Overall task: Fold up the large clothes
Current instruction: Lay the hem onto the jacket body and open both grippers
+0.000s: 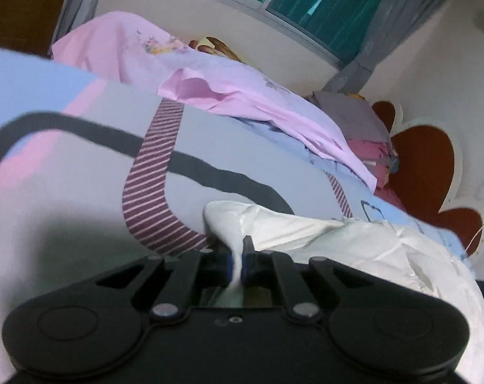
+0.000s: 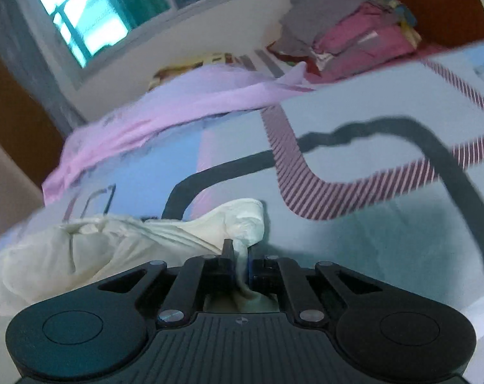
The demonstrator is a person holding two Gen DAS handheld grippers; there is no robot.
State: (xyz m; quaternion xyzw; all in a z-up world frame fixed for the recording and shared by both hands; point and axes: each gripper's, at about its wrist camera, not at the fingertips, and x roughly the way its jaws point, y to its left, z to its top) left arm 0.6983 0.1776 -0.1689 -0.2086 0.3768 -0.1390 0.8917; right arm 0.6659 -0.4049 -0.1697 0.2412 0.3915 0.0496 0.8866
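One white garment (image 1: 354, 243), spread on a patterned bed (image 1: 66, 166), is gripped at two edges by the clenched left tool (image 1: 237, 260) and the clenched right tool (image 2: 240, 264), near one pink sheet (image 1: 242, 96).

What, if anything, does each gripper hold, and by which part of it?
Both hold the white garment. The left gripper pinches a bunched fold at its left end; the right gripper pinches a bunched fold at its right end.

No readable text, label or number anywhere (only printed patterns).
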